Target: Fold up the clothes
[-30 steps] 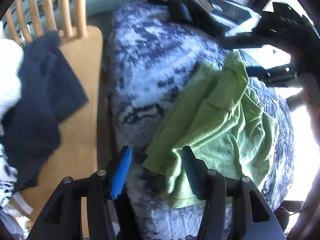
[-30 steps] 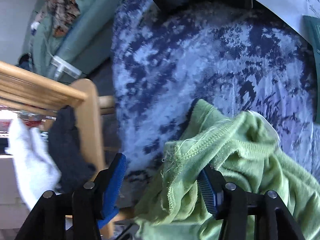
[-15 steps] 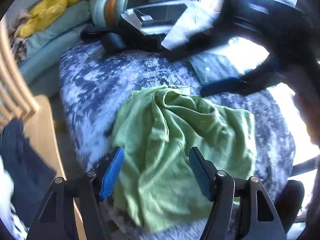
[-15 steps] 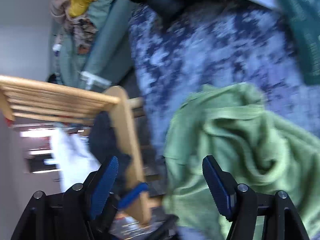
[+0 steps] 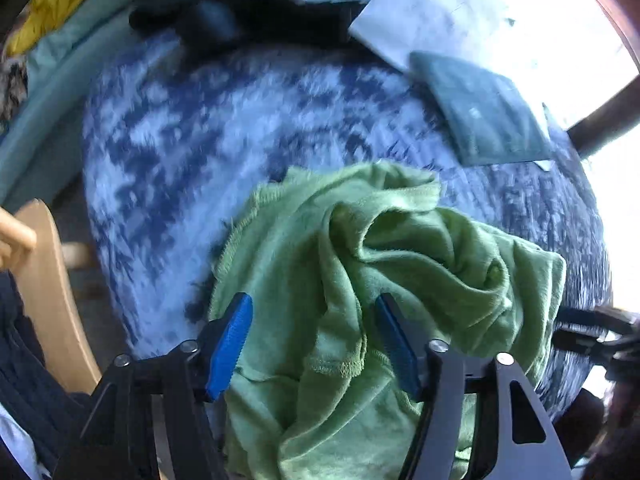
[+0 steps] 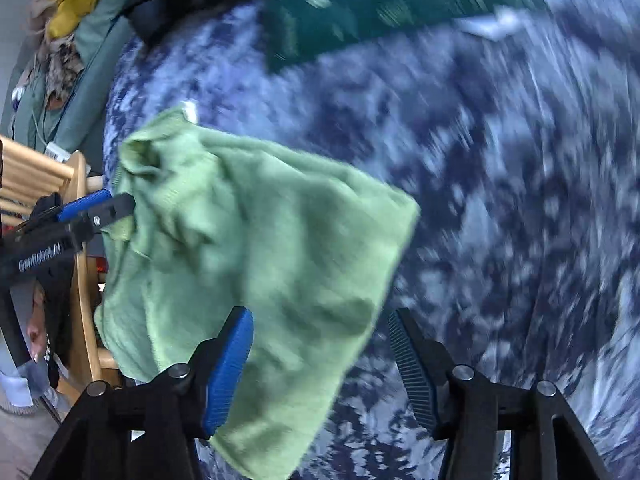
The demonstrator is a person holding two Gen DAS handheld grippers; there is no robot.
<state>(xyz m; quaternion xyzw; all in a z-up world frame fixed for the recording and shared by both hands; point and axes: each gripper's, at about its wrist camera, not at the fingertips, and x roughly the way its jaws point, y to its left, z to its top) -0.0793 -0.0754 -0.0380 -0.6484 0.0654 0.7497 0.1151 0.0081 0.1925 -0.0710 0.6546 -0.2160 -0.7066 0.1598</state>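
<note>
Left wrist view: the left gripper (image 5: 314, 344) has its blue-padded jaws spread wide, with nothing clamped. The green cloth (image 5: 384, 280) lies crumpled between and beyond them on a mottled blue-and-white fleece blanket (image 5: 192, 140); its near edge runs down out of sight between the black finger arms. The cloth's folds hide how many layers lie there. At the lower right edge a dark tip of the right gripper (image 5: 592, 332) pokes in, blurred, too little of it showing to read its jaws here. A teal folded item (image 5: 484, 116) and a white sheet of paper (image 5: 432, 12) rest at the blanket's far side, smeared by motion. A wooden chair (image 5: 52, 292) stands at left with dark clothing (image 5: 24, 372) draped on it. A pale green sofa (image 5: 60, 52) with a yellow cloth on it lies beyond.

Right wrist view: the right gripper (image 6: 322, 368) is also wide open, holding nothing; the cloth's corner lies under its left pad. The left gripper's tip touches the cloth's far left edge. The blanket is heavily blurred at right.
</note>
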